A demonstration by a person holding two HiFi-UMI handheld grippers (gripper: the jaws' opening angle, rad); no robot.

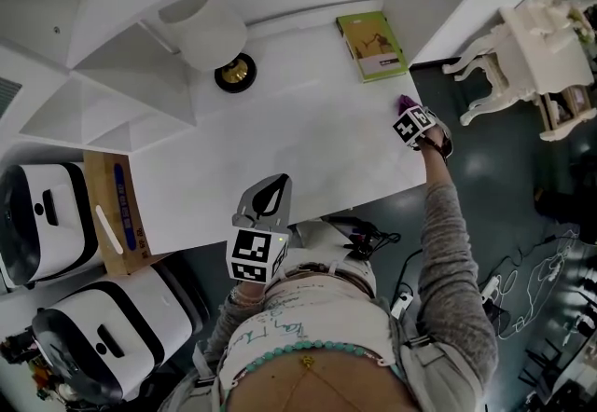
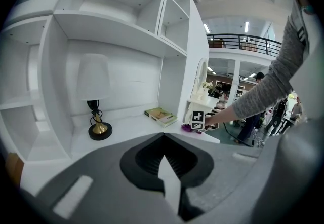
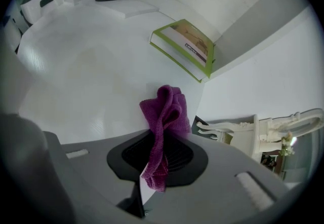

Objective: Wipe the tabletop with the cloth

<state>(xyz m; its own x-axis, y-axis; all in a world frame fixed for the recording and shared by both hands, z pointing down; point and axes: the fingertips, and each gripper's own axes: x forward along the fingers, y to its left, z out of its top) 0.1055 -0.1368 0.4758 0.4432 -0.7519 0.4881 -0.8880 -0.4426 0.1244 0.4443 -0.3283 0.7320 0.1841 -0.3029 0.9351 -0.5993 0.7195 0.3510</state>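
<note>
At the tabletop (image 1: 308, 144) edge, the right gripper (image 1: 410, 114) partly hides its cloth (image 1: 406, 103).

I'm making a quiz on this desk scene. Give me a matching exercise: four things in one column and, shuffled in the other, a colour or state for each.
1 cloth
2 book
3 lamp
4 left gripper

A shut, empty
B green cover
C purple, clamped in the right gripper
D white shade

Pairs: 1-C, 2-B, 3-D, 4-A
</note>
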